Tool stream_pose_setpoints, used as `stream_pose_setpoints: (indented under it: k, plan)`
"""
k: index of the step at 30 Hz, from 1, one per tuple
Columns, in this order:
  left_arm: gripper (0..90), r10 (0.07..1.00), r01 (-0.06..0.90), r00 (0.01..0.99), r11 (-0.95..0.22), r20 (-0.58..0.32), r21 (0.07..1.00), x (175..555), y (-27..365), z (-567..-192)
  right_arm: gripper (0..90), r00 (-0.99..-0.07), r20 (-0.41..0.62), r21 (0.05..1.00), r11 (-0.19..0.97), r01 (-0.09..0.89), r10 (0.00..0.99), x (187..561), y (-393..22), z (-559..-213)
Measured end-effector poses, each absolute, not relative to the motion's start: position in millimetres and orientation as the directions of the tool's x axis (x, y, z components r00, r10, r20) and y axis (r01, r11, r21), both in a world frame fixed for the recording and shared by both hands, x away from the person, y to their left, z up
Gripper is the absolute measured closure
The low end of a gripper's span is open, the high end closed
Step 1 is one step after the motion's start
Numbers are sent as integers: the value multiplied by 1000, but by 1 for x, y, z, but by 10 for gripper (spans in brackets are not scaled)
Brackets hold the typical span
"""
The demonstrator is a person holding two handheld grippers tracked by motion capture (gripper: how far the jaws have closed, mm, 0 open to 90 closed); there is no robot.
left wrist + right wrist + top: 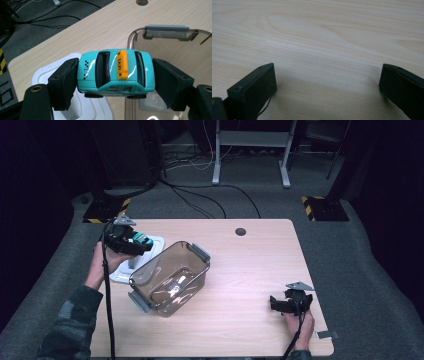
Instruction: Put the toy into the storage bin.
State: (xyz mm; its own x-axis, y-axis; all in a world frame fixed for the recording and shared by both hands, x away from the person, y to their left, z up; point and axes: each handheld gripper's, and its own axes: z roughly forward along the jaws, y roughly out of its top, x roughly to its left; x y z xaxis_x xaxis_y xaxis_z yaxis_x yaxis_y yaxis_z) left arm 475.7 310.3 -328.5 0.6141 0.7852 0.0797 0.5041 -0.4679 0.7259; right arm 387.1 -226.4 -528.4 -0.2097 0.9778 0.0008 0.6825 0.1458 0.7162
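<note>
A teal toy taxi [116, 71] with an orange TAXI sign on its roof is clamped nose and tail between the black pads of my left gripper [116, 82]. In the high view that gripper [139, 242] holds the taxi [142, 240] in the air over the white lid [152, 251], just left of the clear brown container [170, 279]. The container stands open with nothing inside; its grey latch [167, 28] is at the far rim. My right gripper [278, 304] rests low at the table's front right, jaws wide apart over bare wood [327, 77].
The wooden table [250, 265] has a round cable hole [240, 231] at its back edge. A small grey piece [330, 334] lies at the front right corner. Cables and a desk frame [250, 150] stand on the carpet behind the table.
</note>
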Motion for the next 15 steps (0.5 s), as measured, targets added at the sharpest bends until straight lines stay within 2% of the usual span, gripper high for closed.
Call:
stream_pose_setpoints:
  k: [15]
  plan:
    - [243,745,489,662,-508,78,709,491,273,-326,4,-210,1,716,146,682,978,387,-226,-528]
